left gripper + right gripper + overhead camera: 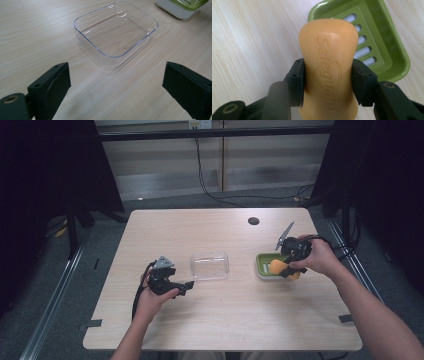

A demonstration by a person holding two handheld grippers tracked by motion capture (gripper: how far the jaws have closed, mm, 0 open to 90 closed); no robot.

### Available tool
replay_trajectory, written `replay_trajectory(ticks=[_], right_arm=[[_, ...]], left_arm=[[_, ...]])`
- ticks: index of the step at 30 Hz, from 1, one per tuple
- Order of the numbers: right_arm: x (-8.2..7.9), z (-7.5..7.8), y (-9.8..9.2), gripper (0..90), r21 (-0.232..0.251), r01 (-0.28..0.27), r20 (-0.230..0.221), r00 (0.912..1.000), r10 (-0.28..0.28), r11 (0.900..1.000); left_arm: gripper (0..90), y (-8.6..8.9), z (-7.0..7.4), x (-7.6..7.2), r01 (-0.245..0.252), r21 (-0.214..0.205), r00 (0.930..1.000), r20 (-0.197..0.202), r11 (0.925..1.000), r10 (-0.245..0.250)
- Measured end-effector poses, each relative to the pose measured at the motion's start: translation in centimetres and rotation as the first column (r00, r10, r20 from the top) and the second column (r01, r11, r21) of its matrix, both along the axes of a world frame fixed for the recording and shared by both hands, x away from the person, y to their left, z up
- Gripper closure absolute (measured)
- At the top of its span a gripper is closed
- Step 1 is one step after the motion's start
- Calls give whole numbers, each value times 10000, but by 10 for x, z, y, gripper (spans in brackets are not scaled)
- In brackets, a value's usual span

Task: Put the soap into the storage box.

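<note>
the right gripper [327, 85] is clamped across the waist of the orange soap bar [328, 60] above the green soap dish [392, 50], its long axis along the jaws, while the left gripper [115, 87], jaws apart, faces the clear tray [116, 30].

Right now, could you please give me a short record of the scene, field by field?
held item: orange soap bar
right hand-held gripper: shut on the soap bar, over the green soap dish
left hand-held gripper: open, nothing between its jaws, aimed at the clear tray
clear tray: empty, at mid-table
surface: wooden table
</note>
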State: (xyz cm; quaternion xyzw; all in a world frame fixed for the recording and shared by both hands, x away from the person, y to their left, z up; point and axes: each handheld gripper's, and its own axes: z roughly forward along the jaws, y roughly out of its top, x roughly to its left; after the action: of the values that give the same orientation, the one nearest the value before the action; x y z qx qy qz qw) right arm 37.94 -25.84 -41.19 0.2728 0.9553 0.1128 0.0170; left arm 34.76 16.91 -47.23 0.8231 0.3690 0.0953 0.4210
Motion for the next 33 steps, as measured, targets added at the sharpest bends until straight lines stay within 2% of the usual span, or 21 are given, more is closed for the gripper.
replay_trajectory(ticks=[9, 11, 17, 27, 32, 33], right_arm=[[6, -1, 0, 501, -21, -146, 96, 9998, 146, 9999], [6, -1, 1, 501, -1, -6, -16, 10000, 6, 10000], [9, -2, 1, 501, -2, -106, 24, 9999, 106, 9999], [14, -3, 2, 500, -8, 32, -24, 10000, -32, 10000], [17, -4, 1, 500, -27, -141, 47, 9999, 141, 9999], [16, -4, 2, 501, -35, -4, -30, 10000, 4, 10000]], left_arm=[[77, 1, 0, 0, -35, -5, 10000, 16, 10000, 35], [77, 1, 0, 0, -50, -21, 10000, 13, 10000, 50], [77, 1, 0, 0, -35, -1, 10000, 2, 10000, 35], [77, 1, -1, 0, -37, 29, 10000, -16, 10000, 37], [77, 0, -1, 0, -32, 41, 10000, -28, 10000, 32], [77, 0, -1, 0, -25, 71, 10000, -10, 10000, 25]])
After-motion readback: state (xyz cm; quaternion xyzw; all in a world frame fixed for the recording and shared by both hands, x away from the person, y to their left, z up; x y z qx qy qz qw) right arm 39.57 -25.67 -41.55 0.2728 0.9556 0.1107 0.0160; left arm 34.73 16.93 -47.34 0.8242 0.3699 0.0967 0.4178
